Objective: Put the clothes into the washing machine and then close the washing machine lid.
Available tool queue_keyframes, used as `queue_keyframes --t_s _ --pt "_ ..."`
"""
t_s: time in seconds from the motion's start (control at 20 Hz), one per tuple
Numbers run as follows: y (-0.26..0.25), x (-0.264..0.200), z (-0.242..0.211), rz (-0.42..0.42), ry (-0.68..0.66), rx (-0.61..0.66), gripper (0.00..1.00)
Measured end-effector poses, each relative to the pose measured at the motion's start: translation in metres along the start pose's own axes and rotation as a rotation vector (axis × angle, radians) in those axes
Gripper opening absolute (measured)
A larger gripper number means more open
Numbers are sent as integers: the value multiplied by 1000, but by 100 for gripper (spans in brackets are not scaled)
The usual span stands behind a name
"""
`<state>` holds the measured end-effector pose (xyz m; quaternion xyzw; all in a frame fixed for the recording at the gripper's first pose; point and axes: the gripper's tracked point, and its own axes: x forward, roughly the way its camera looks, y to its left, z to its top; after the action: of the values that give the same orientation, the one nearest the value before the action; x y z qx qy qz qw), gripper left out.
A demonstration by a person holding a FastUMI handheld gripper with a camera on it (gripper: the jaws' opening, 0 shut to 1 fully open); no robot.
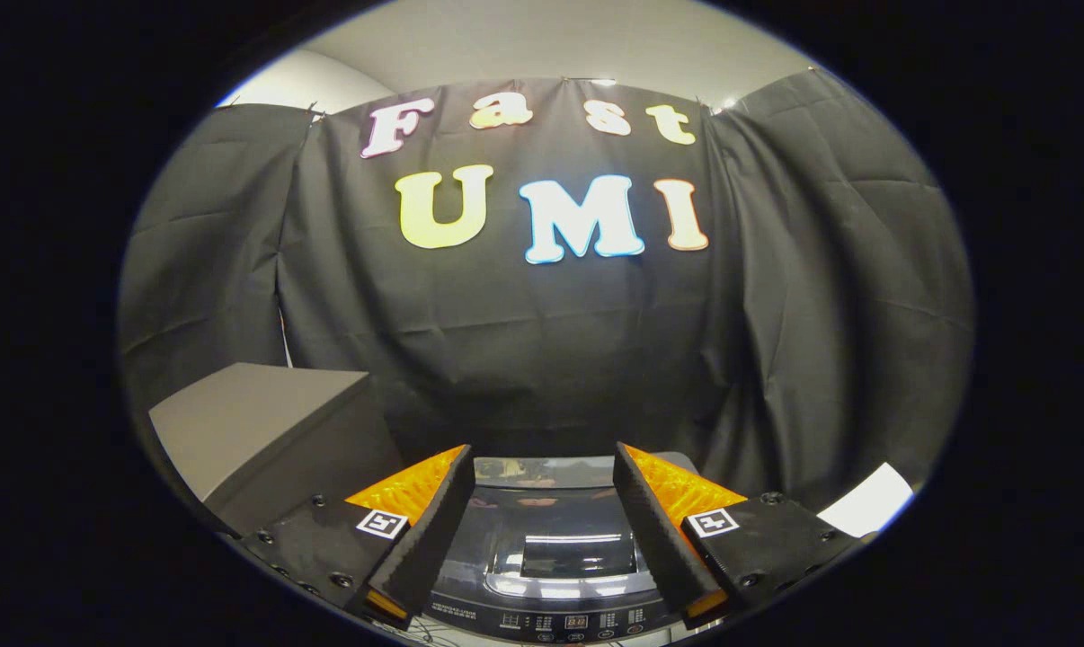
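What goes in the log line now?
fingers: open, empty | washing machine: below, lid down | grey box: beside

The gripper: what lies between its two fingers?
In the gripper view, the open gripper holds nothing; between its fingers shows the washing machine below, its glossy lid down.

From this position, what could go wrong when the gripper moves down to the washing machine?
1. The washing machine lies below the open, empty gripper, and its glossy lid looks shut, so clothes cannot go in until it is lifted.
2. The fingers point at the black cloth wall, so a straight descent may strike the control panel and press a button.
3. The grey box stands close beside the machine and could catch a sideways swing.
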<state>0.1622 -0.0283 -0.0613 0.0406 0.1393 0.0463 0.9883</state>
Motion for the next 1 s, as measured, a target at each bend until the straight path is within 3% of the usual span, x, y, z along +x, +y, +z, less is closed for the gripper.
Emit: queue_keyframes --t_s 0.55,1.0 --pt "-4 -88 59 -34 -135 -43 97" --pt "-2 -150 58 -60 -176 -47 97"
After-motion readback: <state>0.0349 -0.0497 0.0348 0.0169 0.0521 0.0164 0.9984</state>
